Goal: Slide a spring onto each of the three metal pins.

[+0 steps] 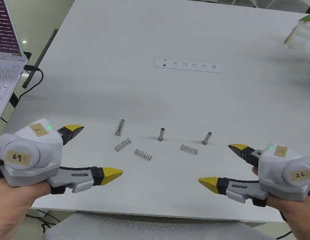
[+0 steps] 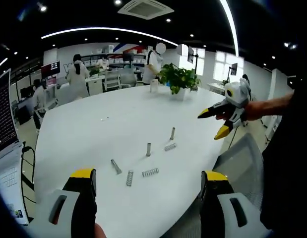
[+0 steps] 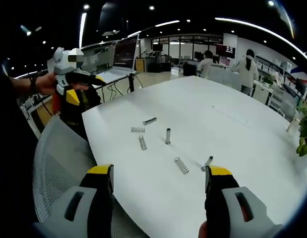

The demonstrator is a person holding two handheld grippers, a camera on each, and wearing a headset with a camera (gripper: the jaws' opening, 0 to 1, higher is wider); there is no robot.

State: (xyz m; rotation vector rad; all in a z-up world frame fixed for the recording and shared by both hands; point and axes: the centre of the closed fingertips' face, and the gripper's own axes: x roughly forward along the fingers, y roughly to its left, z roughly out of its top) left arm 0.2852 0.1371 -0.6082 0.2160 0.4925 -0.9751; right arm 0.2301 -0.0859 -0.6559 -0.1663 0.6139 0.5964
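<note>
Both grippers hang over the near edge of the white desk (image 1: 144, 90), touching nothing. The left gripper (image 1: 96, 151) and the right gripper (image 1: 222, 165) each have their yellow-tipped jaws spread wide with nothing between them.

Just beyond, three metal pins sit in a row across the bare desktop. The left pin (image 1: 119, 127) appears to lie on its side, while the middle pin (image 1: 161, 134) and the right pin (image 1: 207, 138) stand up. Three springs lie flat just in front of the pins, none on a pin: the left spring (image 1: 122, 144), the middle spring (image 1: 143, 154) and the right spring (image 1: 189, 149).

Farther back a white power strip (image 1: 188, 65) lies flat. An open laptop (image 1: 4, 45) sits off the desk's left side with a black cable (image 1: 37, 75) beside it. A potted plant (image 2: 179, 78) stands at the far right end of the desk. A grey mesh chair (image 3: 59, 163) is tucked against the near edge. Around the desk is an open-plan office with ceiling light strips and people at distant desks.
</note>
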